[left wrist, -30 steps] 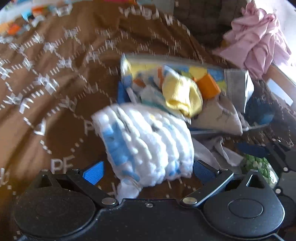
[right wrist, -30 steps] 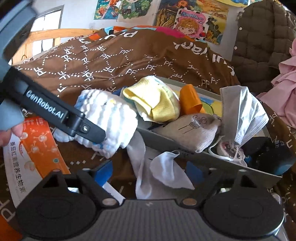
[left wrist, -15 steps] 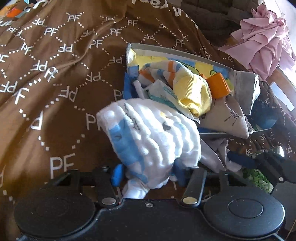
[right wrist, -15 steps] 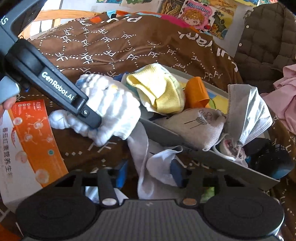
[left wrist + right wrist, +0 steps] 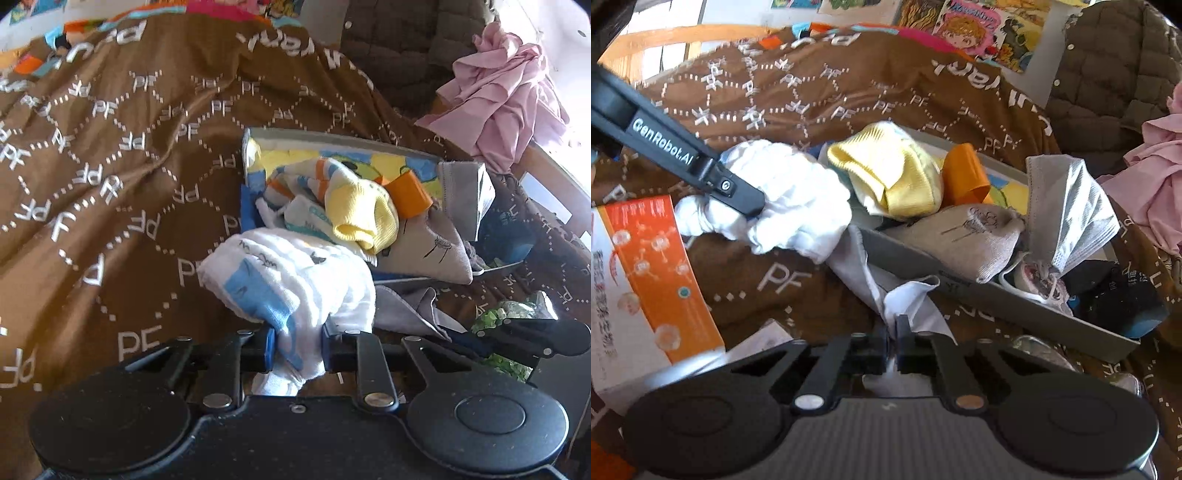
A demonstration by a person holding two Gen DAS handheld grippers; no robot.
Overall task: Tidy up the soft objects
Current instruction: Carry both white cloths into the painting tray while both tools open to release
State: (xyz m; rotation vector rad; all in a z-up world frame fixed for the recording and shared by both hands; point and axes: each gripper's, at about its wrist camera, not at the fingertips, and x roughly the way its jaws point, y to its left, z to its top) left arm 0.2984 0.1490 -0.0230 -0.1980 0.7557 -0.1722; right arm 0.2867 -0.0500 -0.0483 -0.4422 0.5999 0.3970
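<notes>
Brown quilt (image 5: 110,177) covers the bed; everything sits on it. Grey box (image 5: 997,299) lies diagonal on the quilt, long axis running from near-left to far-right in the right wrist view, already stuffed: yellow sock (image 5: 360,210), orange piece (image 5: 408,197), beige sock (image 5: 982,240), grey face mask (image 5: 1067,218), dark sock (image 5: 1123,295) at the far-right end.

Key relation: the box is ahead and to the right of the left gripper (image 5: 295,347). Its near-left corner is the closest opening, just beyond the bundle's far edge.

Left gripper is clamped on the white-and-blue fluffy sock (image 5: 291,284), pinching the narrow tail end; the bulk bulges forward, touching or just short of the box's near corner, can't tell which. The sock's long axis runs roughly along the fingers, toward the box.

Right gripper (image 5: 894,343) is closed on a thin fold of the pale grey cloth (image 5: 905,299), which trails up and left to the box's near wall, under the fluffy sock. The cloth lies outside the box, against the wall.

Judgement: left hand is nearer the open corner, so a short push forward-right should drop the sock in. Risk: that corner is already heaped, so the bundle may roll back out. The cloth needs lifting over the wall.

Orange-and-white carton (image 5: 646,280) sits at near left, clear of both.
</notes>
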